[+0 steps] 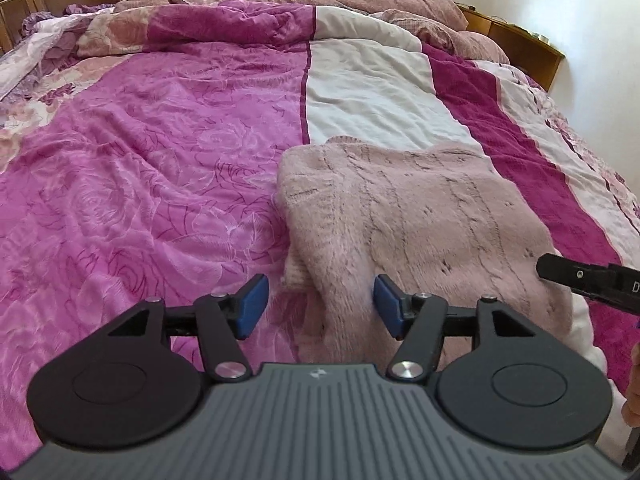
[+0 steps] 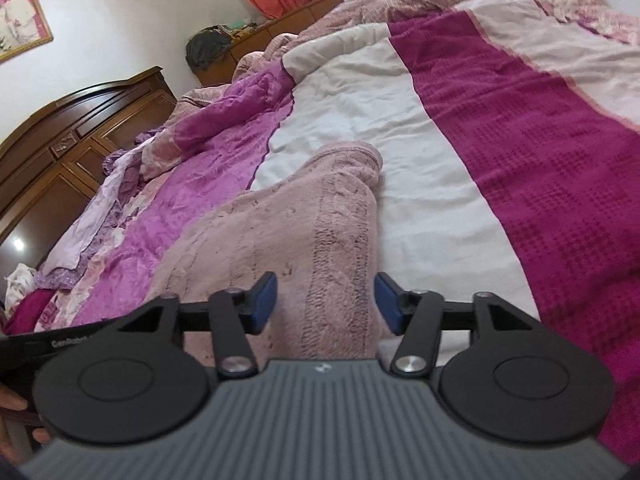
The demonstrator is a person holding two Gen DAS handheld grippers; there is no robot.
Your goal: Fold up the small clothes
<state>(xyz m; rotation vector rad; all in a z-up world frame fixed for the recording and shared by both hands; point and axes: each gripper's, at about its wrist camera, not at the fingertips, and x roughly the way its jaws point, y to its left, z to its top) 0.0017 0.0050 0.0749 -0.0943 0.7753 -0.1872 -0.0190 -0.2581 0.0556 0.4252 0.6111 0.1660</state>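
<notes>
Evidently a fold has just been laid; the fluffy pink sweater (image 1: 416,216) lies doubled on the bed (image 1: 160,160), ahead of and beneath both claws; the left claw (image 1: 320,304) and right claw (image 2: 326,302) each stand parted and empty, angled down above its near edge; next, likely, another fold or smoothing, needing a fresh pinch on an edge.

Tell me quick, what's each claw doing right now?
Left gripper: open, holding nothing, above the pink sweater.
Right gripper: open, holding nothing, above the same sweater.
</notes>
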